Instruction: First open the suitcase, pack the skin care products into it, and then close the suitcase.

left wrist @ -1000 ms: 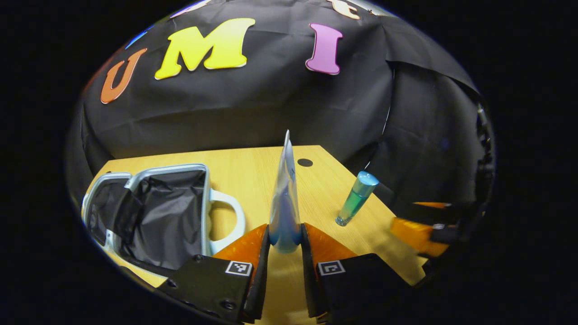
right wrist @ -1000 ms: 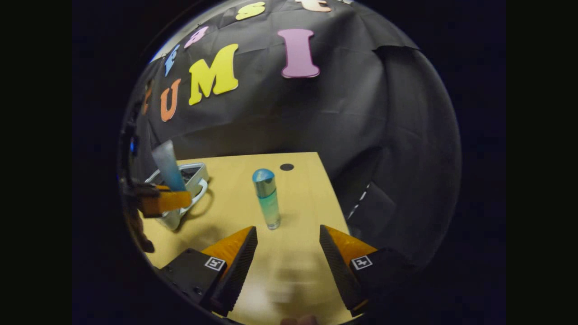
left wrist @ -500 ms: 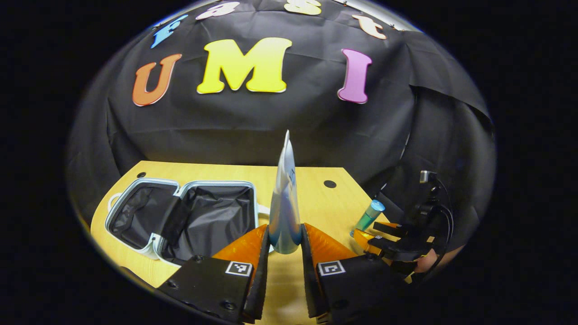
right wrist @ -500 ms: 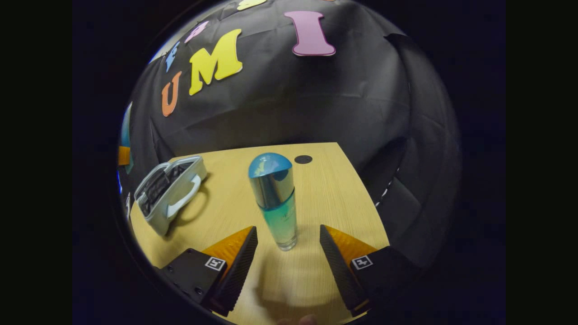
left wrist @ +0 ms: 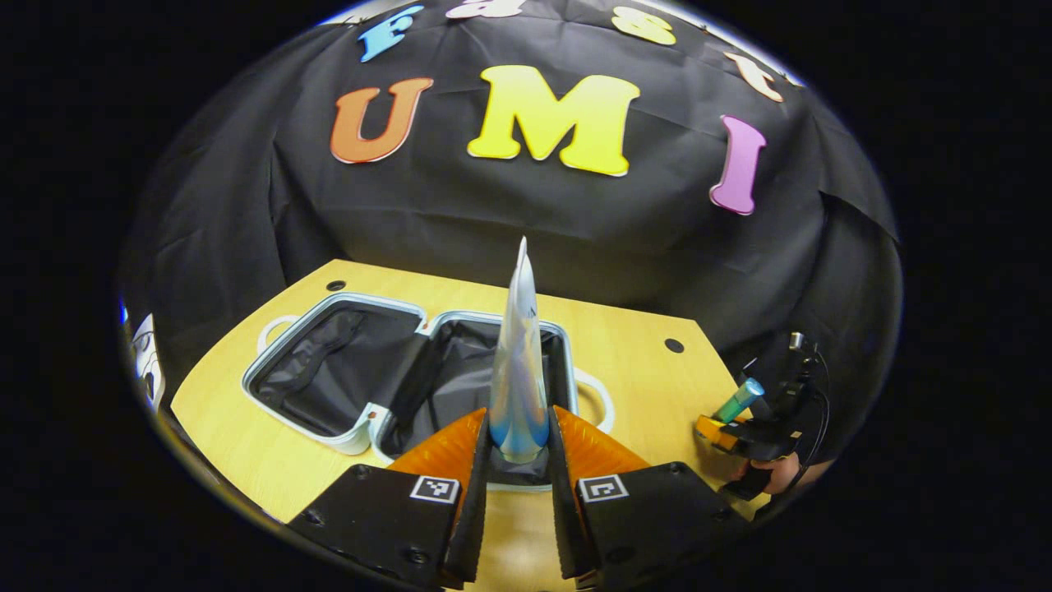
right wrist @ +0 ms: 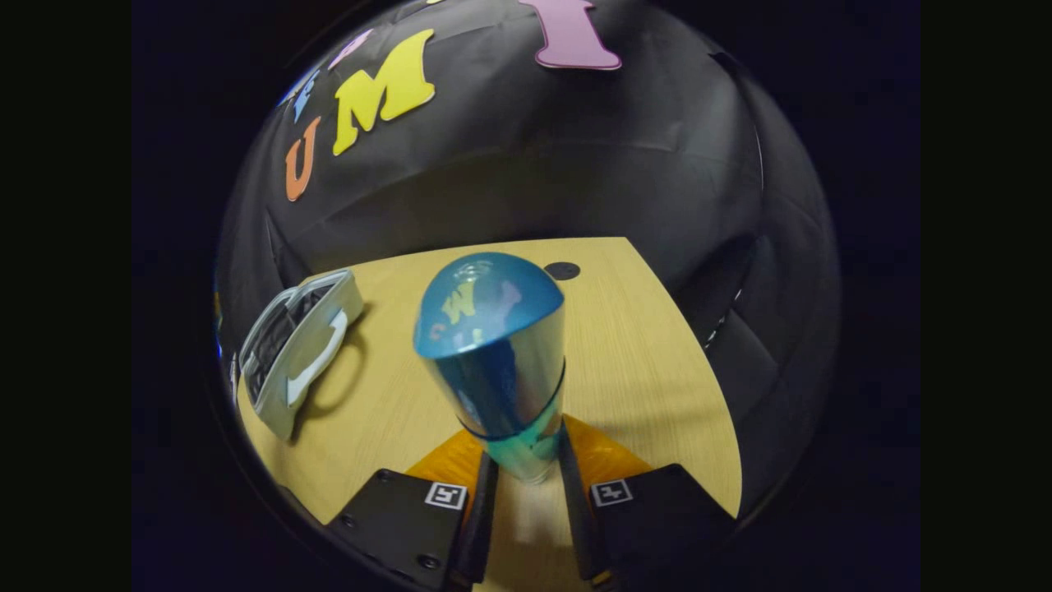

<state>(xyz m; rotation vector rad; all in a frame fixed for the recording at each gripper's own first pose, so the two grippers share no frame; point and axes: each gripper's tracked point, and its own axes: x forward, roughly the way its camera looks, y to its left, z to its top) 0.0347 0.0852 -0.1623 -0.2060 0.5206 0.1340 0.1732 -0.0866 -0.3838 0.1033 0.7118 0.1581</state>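
**Both grippers clamped on skin care items, suitcase lying open**

In the left gripper view, the left gripper [left wrist: 519,444] stands at the bottom centre of the frame with its jaws drawn in close, both fingers pressing the lower end of a flat tube [left wrist: 518,362]. The tube stands upright from between the fingers, its thin sealed edge pointing to the middle of the frame. Just behind the fingers lies the open suitcase [left wrist: 329,312], spread flat in the centre-left of the frame on the wooden table [left wrist: 641,378], both halves showing dark lining, with a pale handle loop at each outer end. The tube's base sits in front of the suitcase's nearer half in the picture.

At the lower right of the same view, the right gripper [left wrist: 731,423] appears farther off, held by a hand [left wrist: 777,473] at the table's edge, with a small bottle [left wrist: 738,400] rising tilted from it.

In the right gripper view, that gripper [right wrist: 526,473] is at the bottom centre, jaws narrowed onto the bottle's [right wrist: 501,362] lower glass part, both fingers against its sides. The bottle leans toward the camera, its rounded blue cap large in the middle of the frame. The suitcase [right wrist: 283,349] lies at the left edge of the frame, well apart from the bottle, on the table [right wrist: 649,353].
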